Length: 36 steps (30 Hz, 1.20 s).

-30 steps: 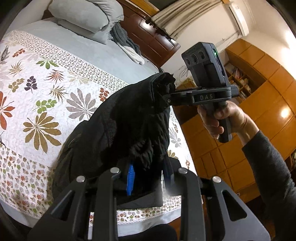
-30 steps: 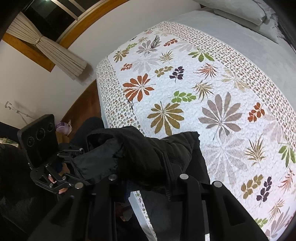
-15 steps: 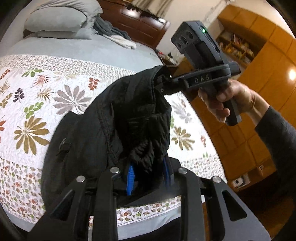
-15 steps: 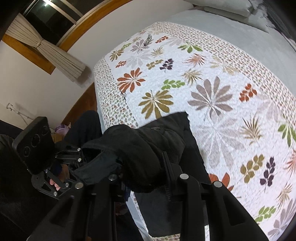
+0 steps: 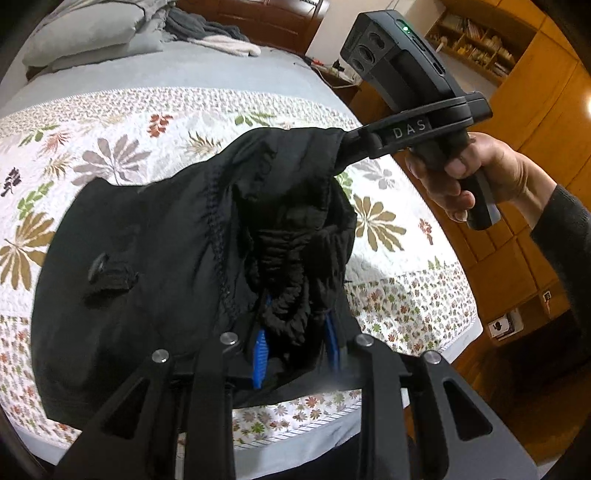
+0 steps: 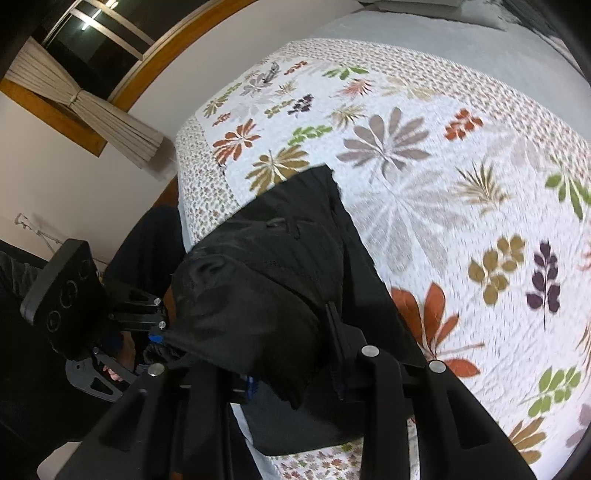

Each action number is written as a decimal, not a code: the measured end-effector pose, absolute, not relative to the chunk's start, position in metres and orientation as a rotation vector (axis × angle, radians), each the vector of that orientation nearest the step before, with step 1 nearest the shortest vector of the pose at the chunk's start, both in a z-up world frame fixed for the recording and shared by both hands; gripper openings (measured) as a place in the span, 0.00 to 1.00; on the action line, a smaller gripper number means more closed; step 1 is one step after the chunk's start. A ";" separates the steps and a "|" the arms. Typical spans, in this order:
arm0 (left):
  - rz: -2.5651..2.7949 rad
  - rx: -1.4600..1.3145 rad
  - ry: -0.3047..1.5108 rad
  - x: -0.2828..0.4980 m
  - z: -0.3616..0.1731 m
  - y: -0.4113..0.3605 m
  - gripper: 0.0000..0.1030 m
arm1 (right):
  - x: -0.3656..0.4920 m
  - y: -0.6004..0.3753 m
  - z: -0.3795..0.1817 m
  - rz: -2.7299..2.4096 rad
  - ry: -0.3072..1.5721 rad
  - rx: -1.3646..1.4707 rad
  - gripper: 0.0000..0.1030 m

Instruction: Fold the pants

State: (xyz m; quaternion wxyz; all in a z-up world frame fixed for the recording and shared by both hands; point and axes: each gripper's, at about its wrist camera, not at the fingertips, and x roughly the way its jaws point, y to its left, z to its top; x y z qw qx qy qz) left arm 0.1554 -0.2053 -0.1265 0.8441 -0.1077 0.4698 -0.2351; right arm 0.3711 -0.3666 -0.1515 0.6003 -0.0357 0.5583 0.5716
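Black pants (image 5: 147, 258) hang over the near edge of a bed with a leaf-print quilt (image 5: 110, 122). My left gripper (image 5: 295, 343) is shut on the gathered elastic waistband, its blue pads showing either side of the cloth. My right gripper (image 5: 343, 147) is shut on the other end of the waistband, held up and to the right. In the right wrist view the pants (image 6: 295, 258) bunch over my right gripper (image 6: 291, 373), and my left gripper (image 6: 155, 339) grips the cloth at the left. The pants' lower part lies on the quilt (image 6: 443, 166).
Grey pillows (image 5: 85, 33) and a pile of clothes (image 5: 221, 37) lie at the head of the bed. Wooden cupboards (image 5: 535, 92) stand to the right. A curtain (image 6: 110, 125) and window are on the far wall.
Both grippers have carried the waistband forward over the bed and lower. The pants now lie flatter and more spread on the quilt. Both stay shut.
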 end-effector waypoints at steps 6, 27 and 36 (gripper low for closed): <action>-0.494 -0.205 1.016 0.159 -0.142 -0.222 0.23 | 0.373 -0.388 -0.176 1.312 1.297 -0.032 0.30; -0.656 -0.337 1.088 0.163 -0.193 -0.233 0.59 | 0.360 -0.443 -0.229 1.088 1.218 -0.102 0.37; -0.731 -0.343 1.064 0.157 -0.192 -0.241 0.78 | 0.351 -0.484 -0.206 0.916 1.118 -0.001 0.40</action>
